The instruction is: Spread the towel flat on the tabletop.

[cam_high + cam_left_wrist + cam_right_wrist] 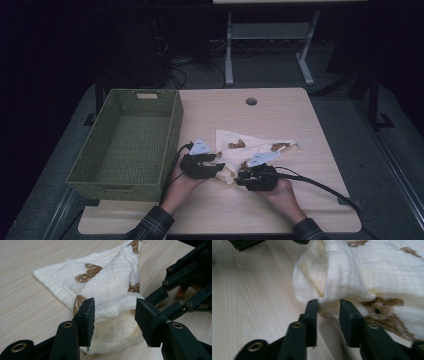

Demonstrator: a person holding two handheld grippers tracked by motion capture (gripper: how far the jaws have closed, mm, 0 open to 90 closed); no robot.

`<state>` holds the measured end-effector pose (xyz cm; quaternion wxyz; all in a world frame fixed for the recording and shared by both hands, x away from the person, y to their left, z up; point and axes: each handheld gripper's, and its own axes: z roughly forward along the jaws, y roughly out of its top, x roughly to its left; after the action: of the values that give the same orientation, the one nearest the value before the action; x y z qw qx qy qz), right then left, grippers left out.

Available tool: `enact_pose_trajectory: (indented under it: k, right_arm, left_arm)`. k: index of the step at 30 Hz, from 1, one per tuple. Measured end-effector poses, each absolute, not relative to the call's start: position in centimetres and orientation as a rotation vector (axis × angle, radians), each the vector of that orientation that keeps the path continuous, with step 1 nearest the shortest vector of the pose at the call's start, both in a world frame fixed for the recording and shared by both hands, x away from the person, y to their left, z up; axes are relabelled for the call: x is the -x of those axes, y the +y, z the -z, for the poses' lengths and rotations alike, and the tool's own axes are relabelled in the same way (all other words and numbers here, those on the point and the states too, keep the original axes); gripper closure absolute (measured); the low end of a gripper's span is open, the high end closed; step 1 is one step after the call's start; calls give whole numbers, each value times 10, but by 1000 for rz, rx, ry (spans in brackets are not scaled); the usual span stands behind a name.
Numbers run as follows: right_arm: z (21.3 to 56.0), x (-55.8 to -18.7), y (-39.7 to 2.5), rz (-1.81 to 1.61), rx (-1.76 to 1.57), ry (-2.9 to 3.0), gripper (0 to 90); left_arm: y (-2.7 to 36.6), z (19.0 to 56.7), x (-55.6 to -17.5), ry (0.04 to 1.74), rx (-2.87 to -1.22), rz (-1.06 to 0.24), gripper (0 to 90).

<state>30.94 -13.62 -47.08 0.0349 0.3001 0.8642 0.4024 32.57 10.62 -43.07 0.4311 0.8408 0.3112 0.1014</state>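
A cream cloth (250, 142) printed with brown bears lies crumpled and partly folded at the table's middle. In the high view my left gripper (220, 167) is at the cloth's near-left edge and my right gripper (240, 178) at its near edge, close together. In the left gripper view the left gripper (116, 317) is open, its jaws either side of a thick fold of the cloth (112, 290). In the right gripper view the right gripper (328, 312) is open, with a corner of the cloth (367, 272) just at its fingertips.
A green woven basket (172, 127) stands on the left part of the wooden table (280, 107), close to my left hand. A round cable hole (251, 101) sits near the far edge. A dark floor and a desk frame (270, 35) lie beyond.
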Motion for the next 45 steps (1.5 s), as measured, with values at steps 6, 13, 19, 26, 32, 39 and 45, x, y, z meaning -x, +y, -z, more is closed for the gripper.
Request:
enact_pose_trajectory:
  k: [6, 13, 19, 26, 32, 39, 45]
  right_arm:
    - [473, -308, -136, -1217, -886, 2659, 890]
    - [457, -299, -159, -1181, -873, 2615, 894]
    - [450, -294, -196, -1135, -935, 2549, 893]
    - [446, -290, -242, -1086, -1038, 2450, 893]
    - [441, -279, -287, -1049, -1139, 2343, 893]
    - [444, -268, -319, -995, -1214, 2278, 892]
    - [447, -265, -334, -976, -1264, 2243, 887]
  left_arm:
    - [106, 432, -326, 790, -2083, -251, 496]
    - [107, 431, -326, 780, -2088, -255, 490]
    - [106, 431, -326, 780, -2087, -253, 487]
    - [105, 431, -326, 776, -2091, -244, 481]
    - [103, 432, -325, 771, -2098, -234, 478]
    - [95, 432, -319, 737, -2115, -220, 478]
    - [78, 443, -311, 634, -2185, -164, 487]
